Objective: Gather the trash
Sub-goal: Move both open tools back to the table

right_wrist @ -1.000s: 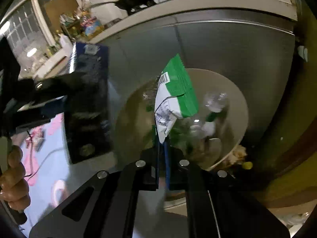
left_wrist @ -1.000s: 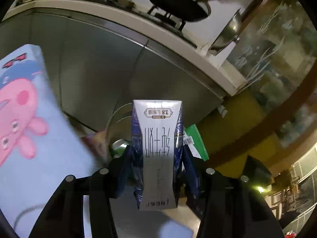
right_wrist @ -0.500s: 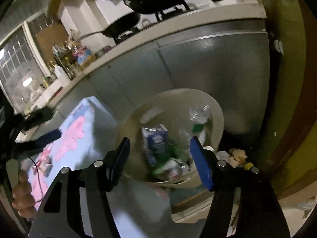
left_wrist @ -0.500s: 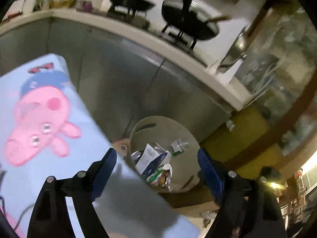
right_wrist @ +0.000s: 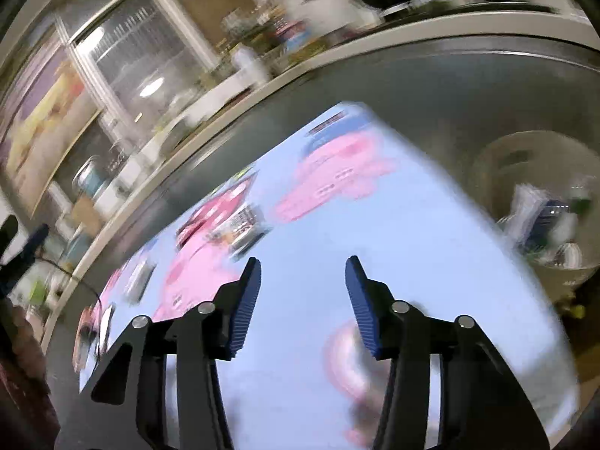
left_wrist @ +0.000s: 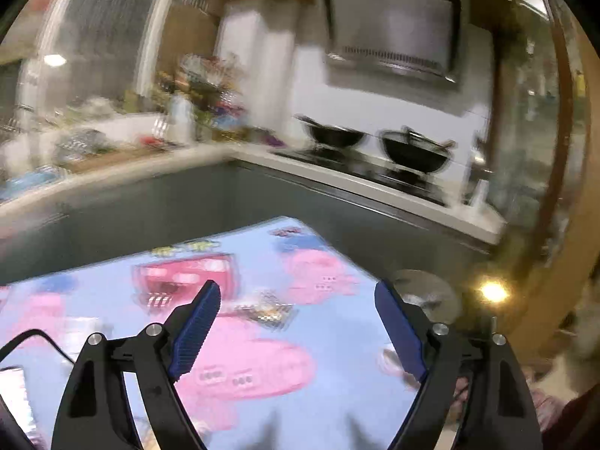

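My left gripper [left_wrist: 296,322] is open and empty above a blue table [left_wrist: 262,405] with pink cartoon pigs. A small crumpled wrapper [left_wrist: 264,309] lies on it just ahead, blurred. My right gripper [right_wrist: 302,300] is open and empty above the same table [right_wrist: 431,262]. The wrapper [right_wrist: 243,230] lies ahead to its left. The beige trash bin [right_wrist: 487,165] stands past the table's right edge, with a milk carton [right_wrist: 547,217] and other trash in it. The bin's rim [left_wrist: 423,281] shows in the left wrist view.
A grey kitchen counter [left_wrist: 337,176] wraps behind the table, with two black woks [left_wrist: 412,153] on the stove. A black cable [left_wrist: 37,337] and flat items [right_wrist: 105,322] lie at the table's left end. Both views are blurred.
Both grippers let go of their trash, the milk carton and the green-white packet, into the bin, opened, and swung back up over the table.
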A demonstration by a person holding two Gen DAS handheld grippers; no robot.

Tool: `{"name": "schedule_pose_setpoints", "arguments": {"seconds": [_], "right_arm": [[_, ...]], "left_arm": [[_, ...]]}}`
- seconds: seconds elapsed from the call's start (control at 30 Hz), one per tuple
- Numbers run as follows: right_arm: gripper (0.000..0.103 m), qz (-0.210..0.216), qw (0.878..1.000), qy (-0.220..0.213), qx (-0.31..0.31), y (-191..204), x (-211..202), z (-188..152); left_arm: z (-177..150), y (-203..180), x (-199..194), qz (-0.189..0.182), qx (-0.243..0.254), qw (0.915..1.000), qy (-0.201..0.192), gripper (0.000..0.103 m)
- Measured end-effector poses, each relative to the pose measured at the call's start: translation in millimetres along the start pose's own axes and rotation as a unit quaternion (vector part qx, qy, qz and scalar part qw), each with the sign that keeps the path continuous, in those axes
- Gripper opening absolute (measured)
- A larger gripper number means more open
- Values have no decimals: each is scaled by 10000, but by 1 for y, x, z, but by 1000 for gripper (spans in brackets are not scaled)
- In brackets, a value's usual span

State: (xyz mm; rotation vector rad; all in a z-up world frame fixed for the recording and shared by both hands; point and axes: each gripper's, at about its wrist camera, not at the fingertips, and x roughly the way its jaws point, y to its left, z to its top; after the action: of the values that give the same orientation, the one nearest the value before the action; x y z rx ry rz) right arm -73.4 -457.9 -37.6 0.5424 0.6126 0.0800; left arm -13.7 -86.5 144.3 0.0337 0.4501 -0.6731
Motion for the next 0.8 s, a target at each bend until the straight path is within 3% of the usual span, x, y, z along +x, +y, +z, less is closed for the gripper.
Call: {"name": "schedule_pose_setpoints", "arguments": {"seconds": [0.13,0.2,0.33,0.43,0.57,0.67,0.8], "right_arm": [[44,405,9969,539,-395,55,40,-13],[44,455,9945,698,-641,82,56,-20],[47,242,9889,856,-1187,118,83,-23],[68,-129,9836,793,-1612,129,102,-13],[82,-725,9651,724,-2410,133,136,5],[86,-1024,9497,786,-2854,130,163,17],[87,-1144,9403,1062,-3024,120,193,27]], "left_arm": [[-25,49,-57,1033,73,9945,136,89],[-43,64,-65,1283,111,9911,334,92],[-93,85,-42,1274,-37,9858,1090,93],[-124,91,-10,1142,-114,9818,1513,93],[-148,87,33,1085,269,9758,1879,93],[-161,83,54,1123,551,9689,2135,93],[-174,82,61,1233,783,9624,2291,94]]}}
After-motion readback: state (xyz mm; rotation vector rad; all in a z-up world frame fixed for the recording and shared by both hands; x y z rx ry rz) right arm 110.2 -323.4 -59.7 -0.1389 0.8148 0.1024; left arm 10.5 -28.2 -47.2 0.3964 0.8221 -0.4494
